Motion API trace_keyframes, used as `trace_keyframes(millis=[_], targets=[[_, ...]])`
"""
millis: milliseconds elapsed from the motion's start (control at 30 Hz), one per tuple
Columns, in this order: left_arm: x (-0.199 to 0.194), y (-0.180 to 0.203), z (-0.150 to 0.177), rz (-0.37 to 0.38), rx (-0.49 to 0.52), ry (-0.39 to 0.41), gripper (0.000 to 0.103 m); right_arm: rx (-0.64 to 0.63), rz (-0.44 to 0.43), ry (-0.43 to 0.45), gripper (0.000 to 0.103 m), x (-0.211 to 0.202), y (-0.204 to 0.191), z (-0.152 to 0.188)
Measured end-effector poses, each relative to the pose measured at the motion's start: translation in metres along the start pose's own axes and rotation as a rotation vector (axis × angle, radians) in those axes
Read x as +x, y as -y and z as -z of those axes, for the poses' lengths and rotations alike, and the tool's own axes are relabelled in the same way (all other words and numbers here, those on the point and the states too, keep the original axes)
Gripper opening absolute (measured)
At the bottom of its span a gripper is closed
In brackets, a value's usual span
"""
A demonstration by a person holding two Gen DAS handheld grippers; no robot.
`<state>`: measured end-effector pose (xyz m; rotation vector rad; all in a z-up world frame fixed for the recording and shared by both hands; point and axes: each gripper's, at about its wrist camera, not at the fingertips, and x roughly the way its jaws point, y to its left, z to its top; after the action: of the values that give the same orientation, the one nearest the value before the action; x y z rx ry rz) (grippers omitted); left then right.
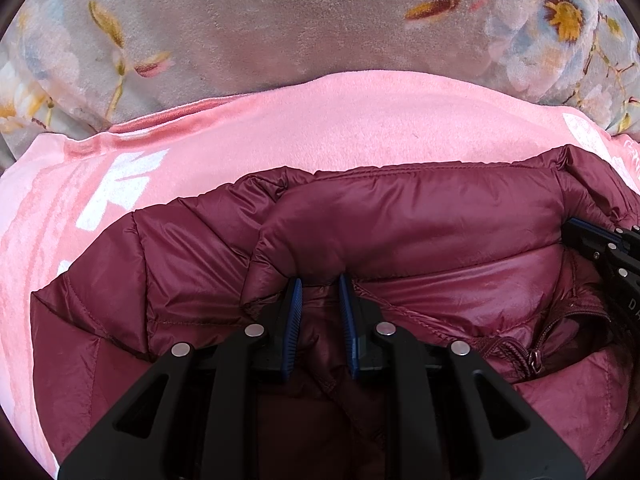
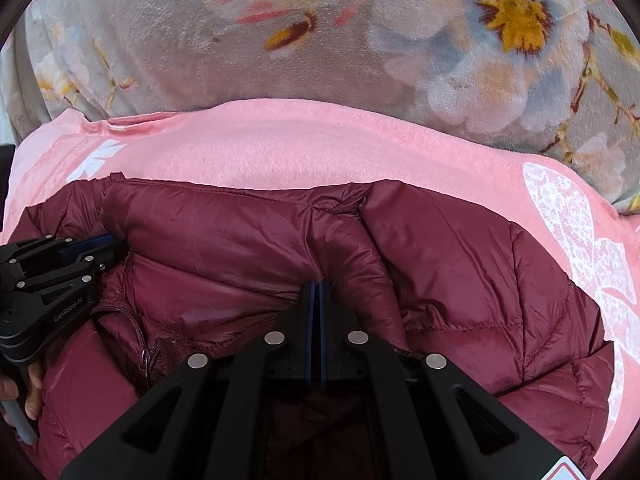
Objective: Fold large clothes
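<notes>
While maroon puffer jacket [image 1: 400, 216] lies on pink blanket [image 1: 360, 120] over floral bed cover [image 1: 240, 28]: left gripper [image 1: 320, 284] jaws narrow, pinching puffy fold; right gripper [image 2: 318, 286] jaws fully closed beside fold, hold unclear. Risk: slick nylon slipping out, fold springing open.

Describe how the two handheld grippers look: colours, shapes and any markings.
Both grippers are alike. The left gripper and right gripper have matte black angular linkage arms with triangular cut-outs, round silver pivot pins, and narrow blue ribbed finger pads. In the right wrist view, the left gripper's side carries white "GenRobot.AI" lettering, and a hand grips its grey handle.
</notes>
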<state>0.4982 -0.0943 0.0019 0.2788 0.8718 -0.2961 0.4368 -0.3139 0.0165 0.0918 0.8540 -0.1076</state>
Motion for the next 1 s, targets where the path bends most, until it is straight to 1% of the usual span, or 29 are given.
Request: trace_keyframes(millis=[100,233,267,300,333,367,400,433,467,500,533,567,600,633,667,700,767,800,833,867,900,967,1000], targets=[[0.001,-0.002,-0.001,0.008,-0.006,-0.001,0.018,0.029,-0.030,-0.002,0.000,0.002,0.005,-0.001],[0.000,0.002,-0.002,-0.025,0.018,0.000,0.019,0.013,-0.007,-0.004,0.000,0.002,0.000,-0.001],[-0.002,0.005,-0.001,-0.055,0.031,0.000,0.020,0.010,-0.004,-0.005,0.000,0.001,0.000,-0.001],[-0.006,0.009,0.000,-0.090,0.045,-0.001,0.024,0.005,0.008,-0.003,0.000,-0.002,-0.002,-0.001],[-0.013,0.015,0.004,-0.156,0.067,-0.012,0.026,0.009,0.024,-0.007,0.000,-0.008,-0.003,0.001],[-0.029,0.020,0.010,-0.196,0.081,-0.020,0.034,0.028,0.039,-0.018,0.009,-0.019,-0.005,0.003],[-0.041,0.022,0.014,-0.188,0.082,-0.014,0.052,0.074,0.019,-0.017,0.019,-0.043,-0.005,0.010],[-0.065,0.023,0.023,-0.153,0.090,0.012,0.063,0.096,-0.015,-0.007,0.025,-0.061,-0.004,0.017],[-0.094,0.023,0.036,-0.143,0.100,0.043,0.076,0.111,-0.059,-0.002,0.038,-0.087,-0.004,0.028],[-0.109,0.020,0.044,-0.141,0.102,0.054,0.078,0.113,-0.085,0.007,0.049,-0.115,-0.002,0.043],[-0.140,0.012,0.063,-0.116,0.099,0.060,0.078,0.110,-0.093,0.020,0.054,-0.139,0.001,0.058],[-0.156,0.005,0.074,-0.096,0.096,0.053,0.079,0.102,-0.093,0.034,0.064,-0.164,0.006,0.077],[-0.174,-0.005,0.088,-0.075,0.085,0.044,0.083,0.092,-0.082,0.040,0.069,-0.191,0.012,0.099],[-0.195,-0.019,0.107,-0.056,0.063,0.031,0.086,0.090,-0.066,0.037,0.070,-0.209,0.018,0.117],[-0.214,-0.035,0.128,-0.040,0.040,0.014,0.088,0.094,-0.053,0.029,0.074,-0.230,0.026,0.138],[-0.228,-0.046,0.144,-0.024,0.019,0.004,0.088,0.112,-0.052,0.013,0.077,-0.256,0.037,0.170],[-0.258,-0.081,0.188,0.018,-0.056,-0.028,0.089,0.153,-0.040,-0.012,0.080,-0.288,0.055,0.212],[-0.266,-0.090,0.202,0.025,-0.086,-0.040,0.089,0.181,-0.034,-0.019,0.082,-0.304,0.064,0.233],[-0.277,-0.108,0.224,0.032,-0.141,-0.058,0.089,0.229,-0.024,-0.034,0.082,-0.323,0.075,0.262],[-0.285,-0.123,0.244,0.030,-0.195,-0.074,0.089,0.256,-0.020,-0.043,0.082,-0.333,0.081,0.278],[-0.291,-0.134,0.263,0.026,-0.244,-0.093,0.089,0.304,-0.017,-0.061,0.082,-0.344,0.089,0.302],[-0.294,-0.146,0.290,0.014,-0.301,-0.136,0.089,0.364,-0.029,-0.087,0.082,-0.352,0.098,0.329],[-0.295,-0.151,0.300,0.015,-0.324,-0.150,0.089,0.389,-0.034,-0.090,0.082,-0.354,0.099,0.338]])
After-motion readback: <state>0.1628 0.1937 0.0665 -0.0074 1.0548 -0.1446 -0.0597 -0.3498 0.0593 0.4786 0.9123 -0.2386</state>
